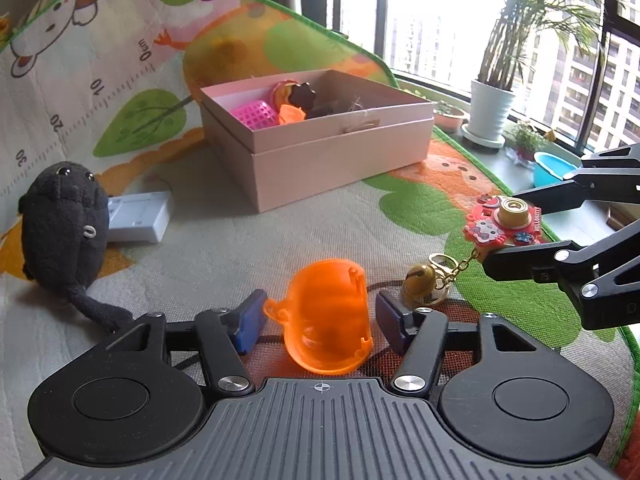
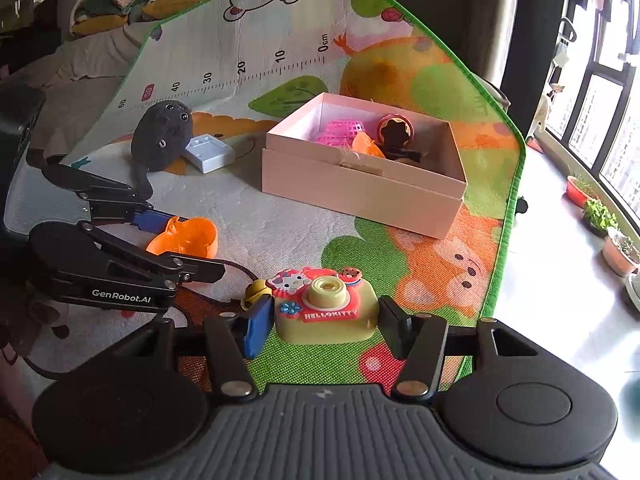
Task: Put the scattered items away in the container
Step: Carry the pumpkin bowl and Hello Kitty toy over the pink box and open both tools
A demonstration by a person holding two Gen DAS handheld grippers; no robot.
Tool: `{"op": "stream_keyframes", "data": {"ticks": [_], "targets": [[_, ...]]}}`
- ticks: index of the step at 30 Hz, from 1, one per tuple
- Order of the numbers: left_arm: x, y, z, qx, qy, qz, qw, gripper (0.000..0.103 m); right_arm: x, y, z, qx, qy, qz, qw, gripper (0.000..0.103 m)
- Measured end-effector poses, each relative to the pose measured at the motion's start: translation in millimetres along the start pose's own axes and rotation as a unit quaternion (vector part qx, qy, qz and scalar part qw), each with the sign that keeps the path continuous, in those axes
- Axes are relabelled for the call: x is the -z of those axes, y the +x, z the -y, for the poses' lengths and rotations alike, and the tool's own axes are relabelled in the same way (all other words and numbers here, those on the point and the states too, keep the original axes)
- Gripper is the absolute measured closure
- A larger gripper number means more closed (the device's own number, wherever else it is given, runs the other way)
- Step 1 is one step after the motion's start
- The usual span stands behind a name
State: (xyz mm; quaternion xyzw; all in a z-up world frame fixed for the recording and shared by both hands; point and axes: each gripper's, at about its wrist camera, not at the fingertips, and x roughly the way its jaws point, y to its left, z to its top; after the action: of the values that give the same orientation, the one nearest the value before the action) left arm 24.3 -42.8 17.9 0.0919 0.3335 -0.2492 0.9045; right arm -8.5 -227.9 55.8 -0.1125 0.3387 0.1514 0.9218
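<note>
Left gripper [image 1: 320, 320] jaws wide around orange capsule half [image 1: 328, 316]; right gripper [image 2: 326, 320] jaws pinching toy camera keychain [image 2: 326, 306], both just short of pink box [image 2: 360, 184], likely for dropping in.

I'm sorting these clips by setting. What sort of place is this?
Most likely a home, perhaps a living room or play corner by a window. A cartoon play mat covers the floor, potted plants line the sill with apartment blocks outside, and toys sit in a pink box.
</note>
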Motion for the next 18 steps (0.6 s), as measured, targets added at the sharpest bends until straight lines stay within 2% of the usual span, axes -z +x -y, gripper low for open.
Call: {"op": "stream_keyframes", "data": {"ticks": [5,12,18], "targets": [[0,-18,12,0.0,0.016,0.011,0.9998,0.05,6,-13,4,0.007,-0.001,0.008,1.0,0.047],[-2,-43,37,0.018,0.048,0.031,0.9982,0.05,10,-24,11,0.011,0.002,0.01,1.0,0.047],[-10,-48,42,0.022,0.058,0.044,0.9971,0.051,-7,-27,31,0.007,0.015,0.023,1.0,0.047]]}}
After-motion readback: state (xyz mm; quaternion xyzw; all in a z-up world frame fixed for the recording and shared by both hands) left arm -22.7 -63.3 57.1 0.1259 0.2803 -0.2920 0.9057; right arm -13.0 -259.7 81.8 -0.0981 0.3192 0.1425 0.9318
